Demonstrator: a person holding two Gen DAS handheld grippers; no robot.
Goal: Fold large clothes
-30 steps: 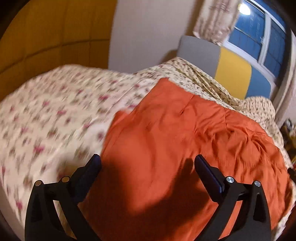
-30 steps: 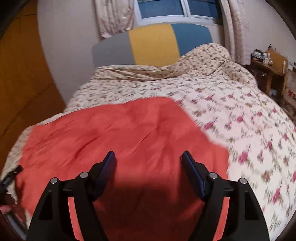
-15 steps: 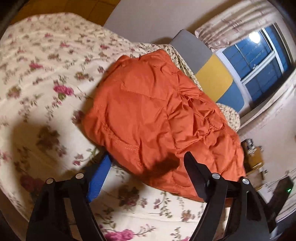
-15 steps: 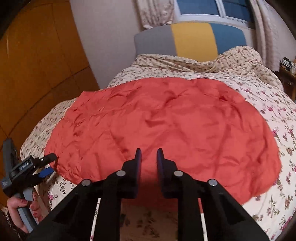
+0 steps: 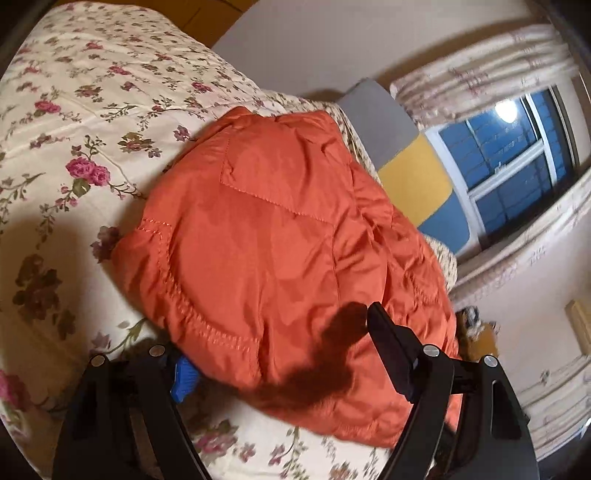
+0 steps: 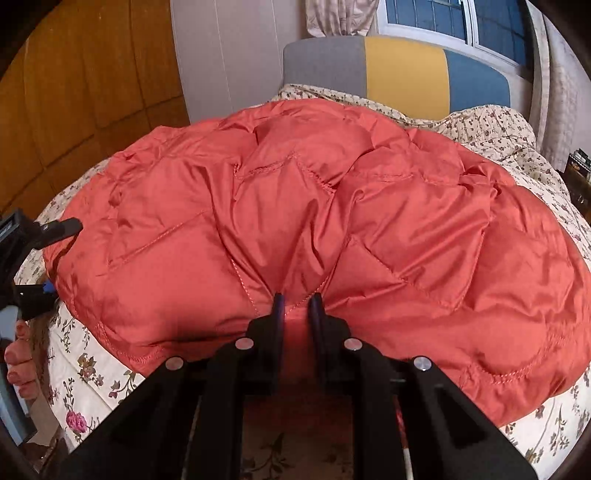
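1. Nearest to me, my right gripper has its fingers nearly together, pinching a bunch of the orange quilted jacket at its near hem; creases fan out from the pinch, so I read this as a firm hold on the fabric.

2. My left gripper has its fingers spread wide across the jacket's near-left corner. One blue-padded finger is tucked under the hem and the other sits above the cloth. I cannot see the pads pressing, so I judge it has not clamped yet.

3. The jacket lies on the bed, over the floral quilt, roughly flat and spread wide, and its near edge is close to the foot of the bed.

4. Progress: I would say the fold is at its start. One hem point is gripped, the other is being taken, and no layer looks folded over yet. Lifting the hem and carrying it towards the far edge is all left to do.

5. The jacket is puffy and slick-looking, with stitched panels and many wrinkles. I expect it to slide and spring back.

6. Beyond it are the grey, yellow and blue headboard and the window.
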